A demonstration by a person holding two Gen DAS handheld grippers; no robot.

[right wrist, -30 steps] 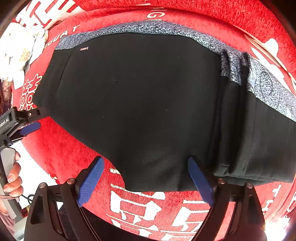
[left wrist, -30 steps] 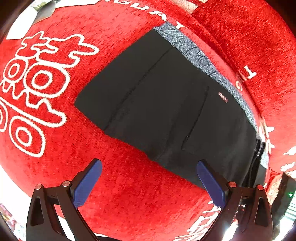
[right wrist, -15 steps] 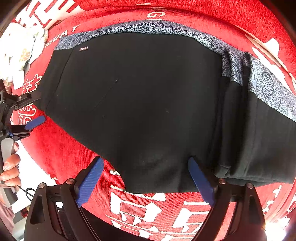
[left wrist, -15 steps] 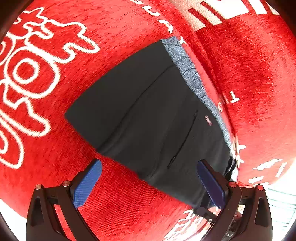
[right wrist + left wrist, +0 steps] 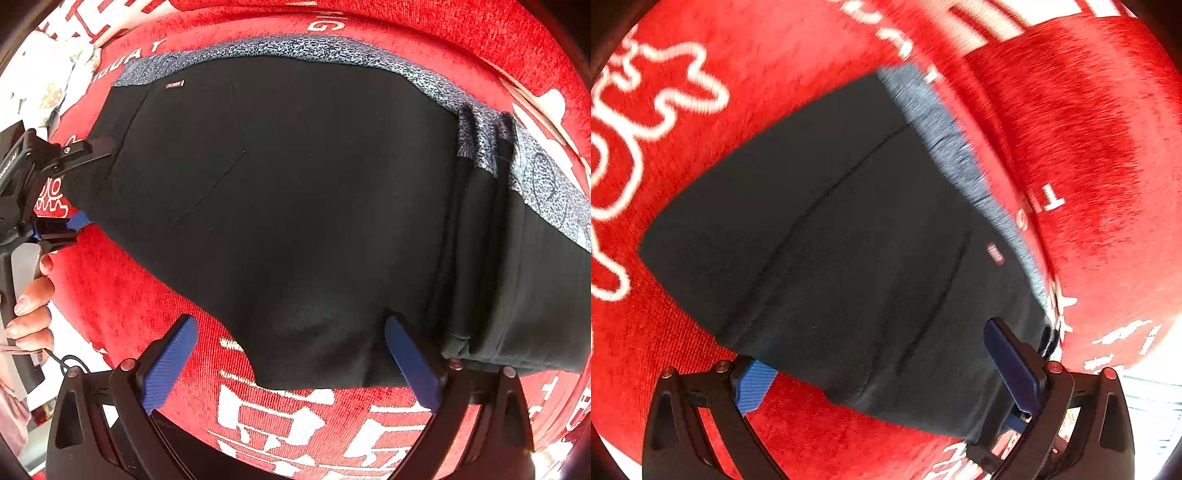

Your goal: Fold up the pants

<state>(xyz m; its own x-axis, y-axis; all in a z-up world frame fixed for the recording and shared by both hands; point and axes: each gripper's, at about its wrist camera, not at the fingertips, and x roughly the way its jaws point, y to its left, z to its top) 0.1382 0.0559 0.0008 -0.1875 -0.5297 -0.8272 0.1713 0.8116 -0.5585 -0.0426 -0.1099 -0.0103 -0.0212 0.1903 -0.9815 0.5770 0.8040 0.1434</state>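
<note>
Closing in: left gripper [image 5: 886,373] had moved onto the pants [image 5: 842,236] within the last second; its wide-apart jaws now straddled the near hem.
Meaning: probably a grab for the next fold.
Right gripper [image 5: 291,365]: unchanged, jaws apart over its hem.
Pants: folded, lying mid-cloth [image 5: 1089,147], waistband [image 5: 332,50] toward the far edge.
Writing: small tag [image 5: 174,84] unreadable; cloth letters partial, "IGUAY".
</note>
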